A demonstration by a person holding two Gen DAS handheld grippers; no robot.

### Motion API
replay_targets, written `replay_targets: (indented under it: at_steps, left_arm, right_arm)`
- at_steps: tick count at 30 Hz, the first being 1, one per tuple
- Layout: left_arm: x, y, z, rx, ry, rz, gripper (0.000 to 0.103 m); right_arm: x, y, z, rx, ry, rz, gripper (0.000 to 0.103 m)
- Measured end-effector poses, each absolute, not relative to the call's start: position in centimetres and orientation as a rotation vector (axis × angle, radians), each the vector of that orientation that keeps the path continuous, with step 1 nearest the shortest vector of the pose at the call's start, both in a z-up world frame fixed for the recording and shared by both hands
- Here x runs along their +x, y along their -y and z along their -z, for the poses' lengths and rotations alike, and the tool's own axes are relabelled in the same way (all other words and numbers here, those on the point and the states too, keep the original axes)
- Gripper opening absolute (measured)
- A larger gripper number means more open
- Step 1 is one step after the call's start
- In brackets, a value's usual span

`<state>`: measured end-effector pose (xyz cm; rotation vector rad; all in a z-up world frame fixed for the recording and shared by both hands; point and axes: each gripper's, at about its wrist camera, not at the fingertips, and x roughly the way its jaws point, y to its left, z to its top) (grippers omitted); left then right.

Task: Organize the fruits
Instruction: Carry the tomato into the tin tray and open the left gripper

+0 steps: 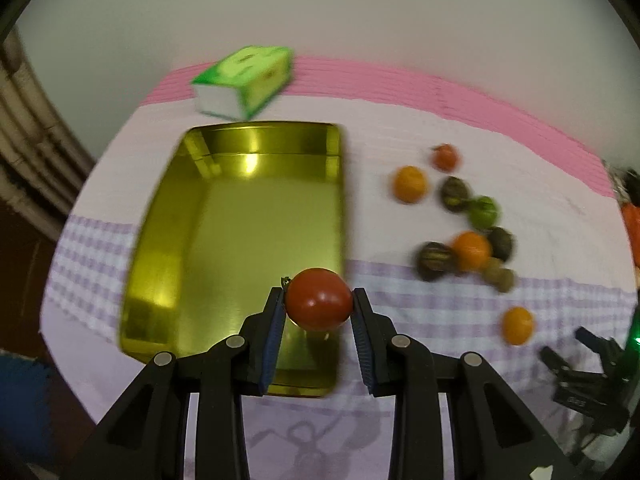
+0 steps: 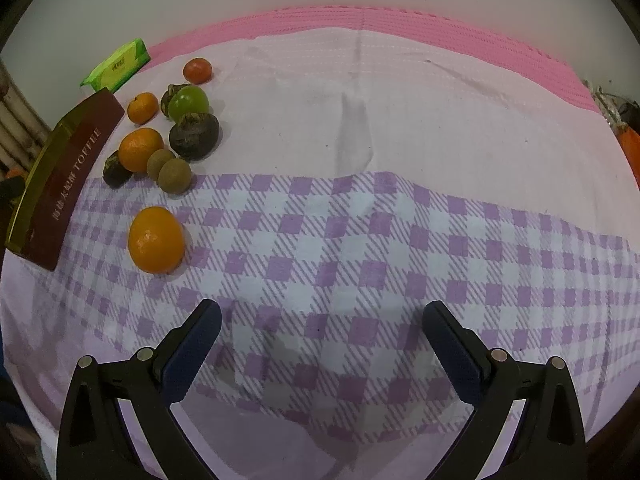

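Observation:
My left gripper is shut on a red tomato, held above the near right corner of a shiny gold tin tray. The tray holds nothing. To its right on the cloth lie several fruits: oranges, a green one, dark round ones and another tomato. In the right wrist view my right gripper stands open over the checked cloth with nothing between its fingers. An orange lies to its far left, and the fruit cluster sits beyond it beside the tin's dark red side.
A green tissue pack lies behind the tray by the wall. The pink and purple-checked cloth covers the table. The right gripper's black frame shows at the right edge of the left wrist view.

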<state>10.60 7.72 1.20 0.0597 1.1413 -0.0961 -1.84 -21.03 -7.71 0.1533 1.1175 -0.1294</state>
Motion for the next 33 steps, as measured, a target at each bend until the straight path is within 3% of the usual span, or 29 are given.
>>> replay_targets:
  at_steps: [9,33]
  left_arm:
    - [12.2,-13.2,1.6,0.032,-1.212,-0.005,0.029]
    - [12.7,-13.7,6.7,0.095,-1.331,-0.047,0.03]
  right_arm:
    - [-1.1,20.4,8.3,0.102,-1.138,0.152,0.103]
    - [-0.8,20.3,8.4,0.098,-1.143,0.155,0.103]
